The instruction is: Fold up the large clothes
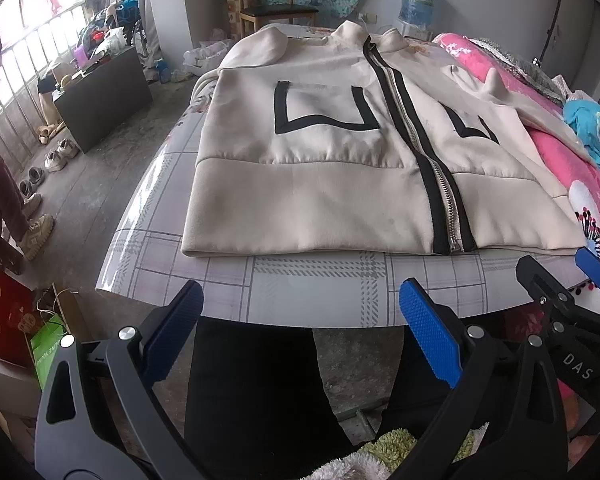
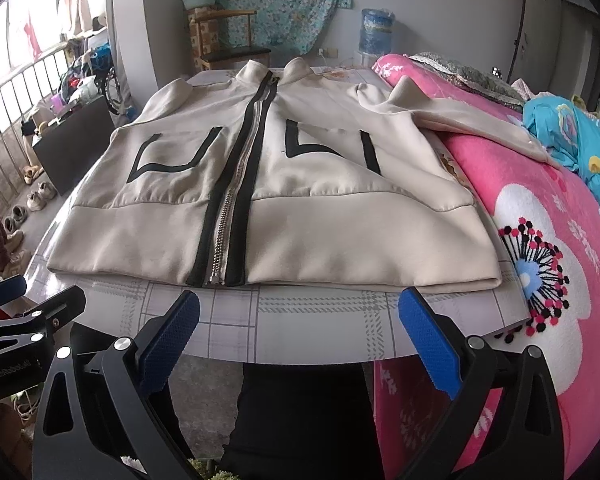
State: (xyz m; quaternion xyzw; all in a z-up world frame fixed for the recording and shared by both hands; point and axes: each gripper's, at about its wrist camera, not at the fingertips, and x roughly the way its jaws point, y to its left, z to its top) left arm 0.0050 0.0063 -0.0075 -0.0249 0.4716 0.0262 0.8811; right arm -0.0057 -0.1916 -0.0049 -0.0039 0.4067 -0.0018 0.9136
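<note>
Left wrist view: jacket (image 1: 340, 152) lying flat, zipped, front up on table (image 1: 300, 292), hem at 6 o'clock, collar at 12. Right sleeve (image 2: 480, 120) trailing toward 2 o'clock onto pink blanket (image 2: 540, 240). Left gripper (image 1: 300, 328) and right gripper (image 2: 300, 332) hovering short of the hem, jaws wide apart, holding nothing. Likely standing at the start, no fold made yet. Next, probably: gripping the trailing sleeve, bringing it across the chest.
</note>
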